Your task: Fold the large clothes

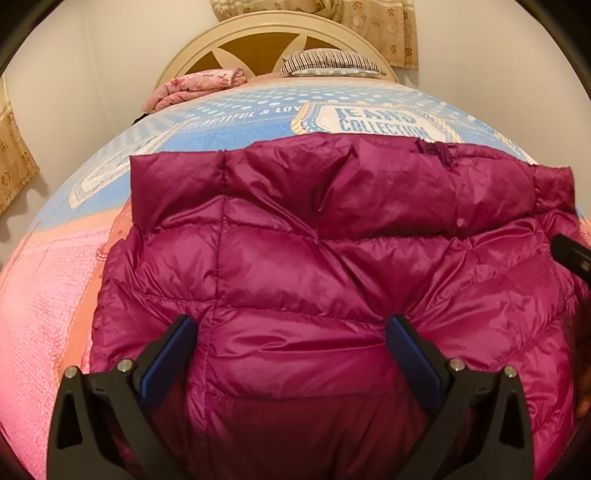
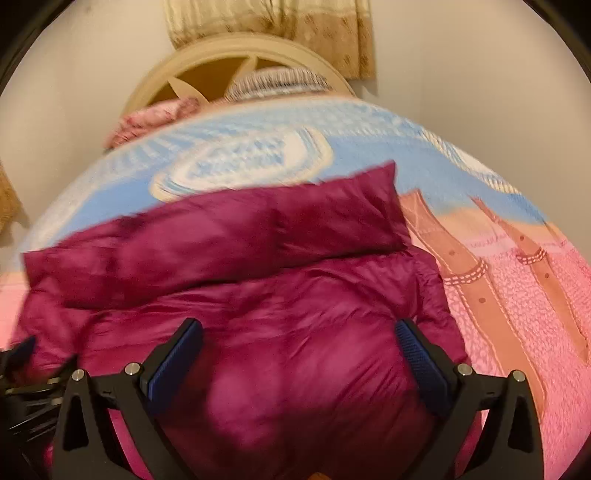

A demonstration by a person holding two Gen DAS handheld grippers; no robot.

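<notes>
the puffer jacket (image 1: 314, 266), magenta and quilted, lies spread on the bed under both my claws, with a folded band of it lying across its far edge. its near part runs out of the bottom of both views, so i cannot see where it ends there. my left claw (image 1: 291, 332) stands wide, its blue pads (image 1: 168, 354) either side of the jacket's shiny panels and gripping nothing; whether the tips touch the fabric i cannot tell. my right claw (image 2: 299, 336) is wide as well, over the right part of the jacket (image 2: 258, 295). the right wrist view is smeared with blur, so seams and the print on the bedspread (image 2: 258, 155) are hard to make out there. in the left view the bedspread (image 1: 229, 122) is blue at the far end and pink nearer, with lettering cut off by the jacket's far edge. far off sit a folded pink blanket (image 1: 195, 88) on the left, a striped pillow (image 1: 328, 62), the curved headboard (image 1: 258, 37) and a patterned curtain (image 1: 369, 22). a dark piece of the other claw cuts into the right edge of the left view.
</notes>
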